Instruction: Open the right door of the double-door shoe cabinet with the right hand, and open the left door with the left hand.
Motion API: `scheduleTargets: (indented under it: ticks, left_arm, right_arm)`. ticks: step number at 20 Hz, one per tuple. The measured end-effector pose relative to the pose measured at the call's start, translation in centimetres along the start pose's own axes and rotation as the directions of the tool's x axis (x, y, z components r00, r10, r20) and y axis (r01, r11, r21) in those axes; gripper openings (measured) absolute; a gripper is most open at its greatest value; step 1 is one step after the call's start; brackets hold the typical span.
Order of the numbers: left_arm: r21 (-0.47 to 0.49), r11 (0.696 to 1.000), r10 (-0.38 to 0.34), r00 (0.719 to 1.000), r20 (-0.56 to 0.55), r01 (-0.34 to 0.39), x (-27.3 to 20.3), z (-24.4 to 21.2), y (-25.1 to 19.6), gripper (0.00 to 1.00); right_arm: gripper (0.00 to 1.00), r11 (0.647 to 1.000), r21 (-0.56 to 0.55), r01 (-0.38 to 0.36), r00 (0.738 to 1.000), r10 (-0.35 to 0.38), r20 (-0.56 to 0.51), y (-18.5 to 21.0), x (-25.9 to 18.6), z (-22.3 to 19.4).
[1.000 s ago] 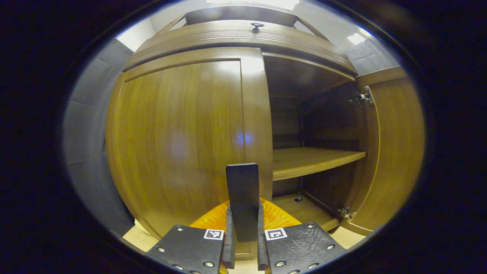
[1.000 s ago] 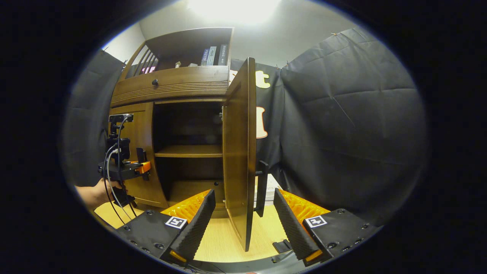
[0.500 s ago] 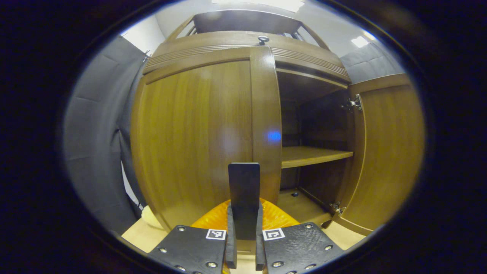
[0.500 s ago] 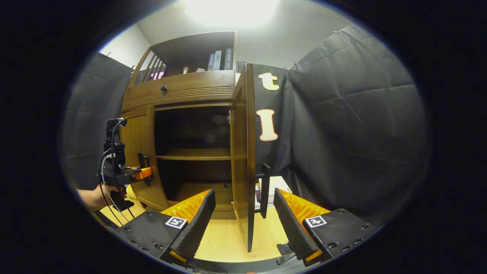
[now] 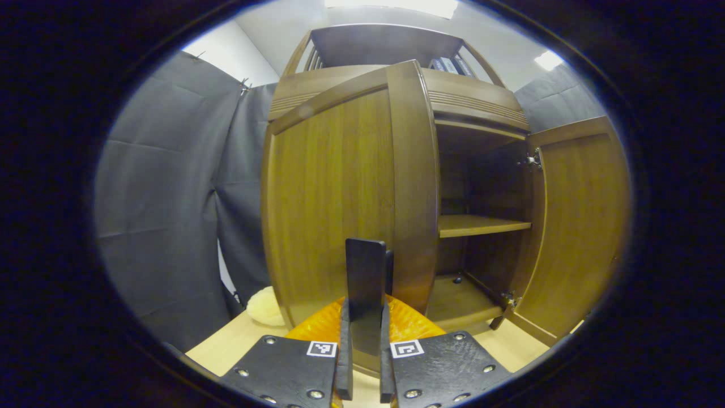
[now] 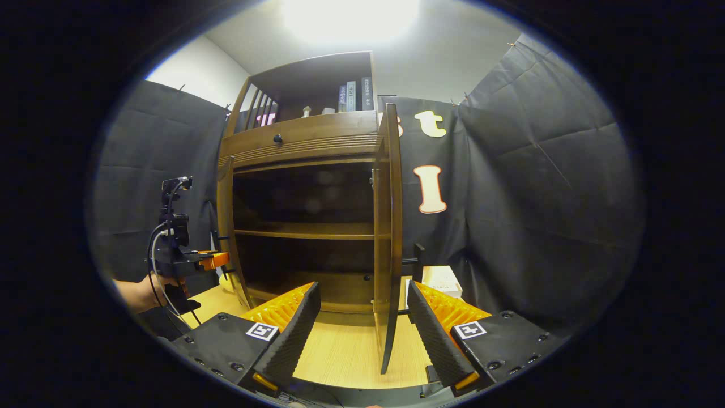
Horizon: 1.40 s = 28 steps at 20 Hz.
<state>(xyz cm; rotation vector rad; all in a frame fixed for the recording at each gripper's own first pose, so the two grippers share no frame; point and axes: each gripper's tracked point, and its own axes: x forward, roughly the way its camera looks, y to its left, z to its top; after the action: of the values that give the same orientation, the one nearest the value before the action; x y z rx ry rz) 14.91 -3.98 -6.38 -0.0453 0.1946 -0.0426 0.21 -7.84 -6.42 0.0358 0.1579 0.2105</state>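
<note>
At frame centre the left gripper (image 5: 362, 351) was clamped on the stiff, hinged left door's (image 5: 334, 192) handle (image 5: 366, 283), the best purchase, while the right gripper (image 6: 362, 334) gaped around the open right door's (image 6: 389, 238) edge.

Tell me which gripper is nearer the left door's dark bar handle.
Left. The left gripper has its jaws closed on the dark bar handle of the brown wooden left door. The right gripper hangs open, straddling the right door's edge.
</note>
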Motion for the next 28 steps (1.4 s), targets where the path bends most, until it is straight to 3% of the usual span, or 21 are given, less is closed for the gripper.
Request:
scheduleTargets:
  ticks: [3,4,5,6,7,10,11,14,15,17,18,24,26,27,28]
  left_arm:
    - [0.002,1.0,0.014,1.0,-0.017,-0.014,-1.3,-0.2,1.5,0.22]
    - [-0.001,1.0,0.016,1.0,-0.022,-0.016,-1.5,-0.1,1.9,0.22]
    - [-0.004,1.0,0.017,1.0,-0.023,-0.017,-1.6,-0.1,1.9,0.22]
    - [-0.006,1.0,0.019,1.0,-0.024,-0.02,-1.6,0.0,2.0,0.22]
    - [-0.009,1.0,0.024,0.999,-0.022,-0.024,-1.9,0.3,2.2,0.22]
    - [-0.009,1.0,0.022,1.0,-0.018,-0.023,-2.3,0.9,3.5,0.17]
    - [-0.01,1.0,0.014,1.0,-0.018,-0.014,-2.5,0.7,4.2,0.17]
    - [-0.002,1.0,-0.022,1.0,-0.02,0.022,-3.4,0.4,5.9,0.17]
    - [0.006,0.999,-0.034,0.999,-0.02,0.034,-4.0,-0.1,6.2,0.17]
    - [0.021,0.998,-0.053,0.998,-0.02,0.053,-4.7,-0.5,7.2,0.17]
    - [0.024,0.998,-0.059,0.998,-0.02,0.059,-4.9,-0.6,7.7,0.17]
    - [-0.001,0.998,-0.064,0.998,-0.012,0.064,-6.0,-1.1,12.1,0.19]
    - [0.023,0.999,-0.032,0.999,0.001,0.032,-5.0,-1.2,14.5,0.19]
    - [0.027,0.999,-0.024,1.0,0.007,0.024,-6.6,-0.9,15.5,0.1]
    - [0.018,0.999,-0.031,1.0,0.005,0.031,-6.0,-1.0,16.3,0.1]
  right_arm:
    - [0.97,0.999,-0.016,-0.046,0.999,0.046,-0.004,0.7,0.1,-0.1]
    - [0.92,0.998,-0.015,-0.054,0.999,0.054,-0.004,1.0,0.0,-0.1]
    - [0.97,0.998,-0.009,-0.066,0.998,0.066,-0.001,1.5,-0.1,0.0]
    - [0.92,0.997,-0.006,-0.077,0.997,0.077,0.002,2.1,0.0,0.0]
    - [0.97,0.996,-0.01,-0.084,0.996,0.084,0.0,2.6,0.1,0.0]
    - [0.97,0.996,-0.016,-0.093,0.996,0.093,-0.003,4.1,0.2,0.1]
    - [0.92,0.996,-0.014,-0.093,0.996,0.093,0.002,4.7,0.2,0.3]
    - [0.92,0.995,-0.005,-0.098,0.995,0.098,0.006,7.4,0.3,0.4]
    - [0.97,0.995,-0.009,-0.099,0.995,0.099,0.005,8.2,0.4,0.4]
    - [0.92,0.995,-0.014,-0.094,0.996,0.094,0.004,9.6,0.4,0.4]
    - [0.97,0.995,-0.011,-0.098,0.995,0.098,0.003,10.5,0.2,0.3]
    - [0.98,0.995,-0.025,-0.099,0.995,0.099,-0.003,14.3,-0.1,0.3]
    - [0.98,0.994,-0.028,-0.106,0.994,0.106,0.003,15.6,-0.2,0.5]
    - [0.98,0.993,-0.031,-0.111,0.994,0.111,0.005,16.3,-0.2,0.6]
    - [0.93,0.992,-0.037,-0.117,0.993,0.117,0.004,17.0,-0.3,0.3]
